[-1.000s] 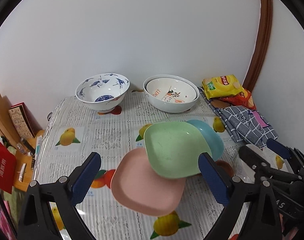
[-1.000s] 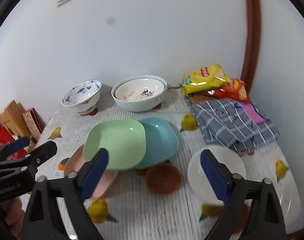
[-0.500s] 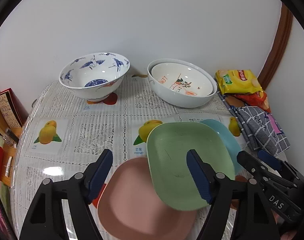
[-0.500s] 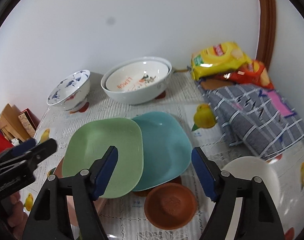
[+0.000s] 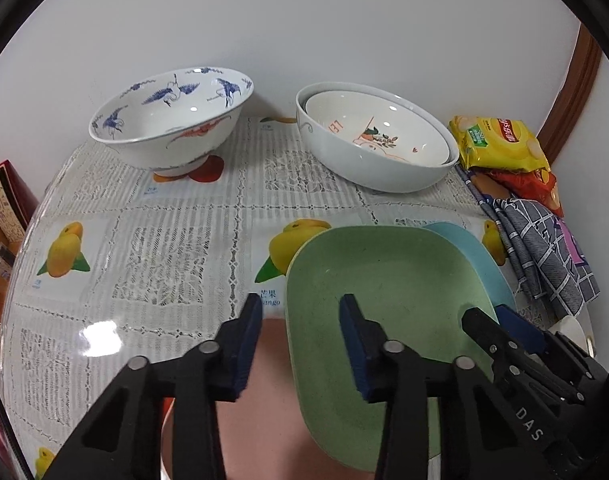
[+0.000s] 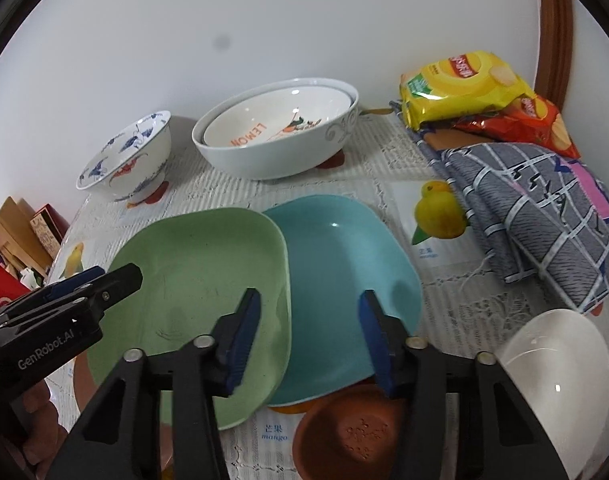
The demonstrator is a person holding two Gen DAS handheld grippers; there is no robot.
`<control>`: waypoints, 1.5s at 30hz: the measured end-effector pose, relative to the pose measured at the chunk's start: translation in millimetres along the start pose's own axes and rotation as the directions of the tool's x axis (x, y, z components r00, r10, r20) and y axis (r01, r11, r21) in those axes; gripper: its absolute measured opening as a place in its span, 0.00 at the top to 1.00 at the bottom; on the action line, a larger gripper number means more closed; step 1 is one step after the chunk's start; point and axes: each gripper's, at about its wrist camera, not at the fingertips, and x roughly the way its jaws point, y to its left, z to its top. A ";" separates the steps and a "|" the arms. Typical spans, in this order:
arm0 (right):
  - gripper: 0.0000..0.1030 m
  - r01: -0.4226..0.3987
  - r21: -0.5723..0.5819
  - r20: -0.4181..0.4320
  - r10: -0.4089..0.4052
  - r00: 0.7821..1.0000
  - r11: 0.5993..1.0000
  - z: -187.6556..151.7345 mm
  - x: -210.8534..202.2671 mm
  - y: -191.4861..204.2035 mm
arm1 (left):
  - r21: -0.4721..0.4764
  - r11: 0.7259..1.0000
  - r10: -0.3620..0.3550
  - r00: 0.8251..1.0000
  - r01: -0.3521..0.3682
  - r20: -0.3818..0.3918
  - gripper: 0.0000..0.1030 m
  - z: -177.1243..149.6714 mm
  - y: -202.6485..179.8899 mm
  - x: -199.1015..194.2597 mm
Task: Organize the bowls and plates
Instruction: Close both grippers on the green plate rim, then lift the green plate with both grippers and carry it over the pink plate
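Note:
A green plate (image 5: 388,300) (image 6: 192,280) overlaps a pink plate (image 5: 260,416) on its left and a teal plate (image 6: 344,256) (image 5: 476,256) on its right. My left gripper (image 5: 300,340) is open, its jaws astride the green plate's left rim. My right gripper (image 6: 308,336) is open, its jaws astride the seam between the green and teal plates. A blue-and-white bowl (image 5: 172,116) (image 6: 128,160) and two nested white bowls (image 5: 376,148) (image 6: 280,136) stand at the back. A small brown bowl (image 6: 352,432) and a white bowl (image 6: 556,384) sit at the front right.
Snack bags (image 6: 464,88) (image 5: 500,144) and a folded checked cloth (image 6: 536,208) (image 5: 540,248) lie at the right. Boxes (image 6: 24,232) stand beyond the table's left edge. A white wall runs behind the table (image 5: 164,248).
Both grippers have moved forward and down toward the plates. Their jaws have narrowed and now sit around the plates' rims.

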 end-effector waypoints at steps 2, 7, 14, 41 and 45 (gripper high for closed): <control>0.78 -0.015 0.002 -0.013 0.015 1.000 1.000 -1.0 5.1 -0.4 | 0.005 1.000 0.007 1.000 -0.007 -0.018 0.89 -1.9 -0.5 4.0; 0.94 -0.039 0.031 -0.005 0.039 0.999 0.999 -2.1 1.8 -0.7 | 0.023 1.000 0.009 1.000 -0.008 -0.015 0.93 -4.4 -2.7 -2.9; 0.95 -0.063 0.061 0.044 0.060 0.997 0.996 -1.6 -38.3 0.8 | 0.010 1.000 -0.004 1.000 0.004 0.011 0.93 -9.1 -4.1 -38.3; 0.95 -0.097 0.056 0.169 0.086 0.982 0.994 -44.2 -161.0 23.8 | -0.015 0.999 -0.038 0.991 0.040 0.126 0.94 -53.2 2.0 -162.0; 0.95 -0.107 0.052 0.175 0.096 0.980 0.993 -47.9 -166.0 29.5 | -0.029 0.999 -0.037 0.991 0.041 0.129 0.94 -58.1 10.1 -168.7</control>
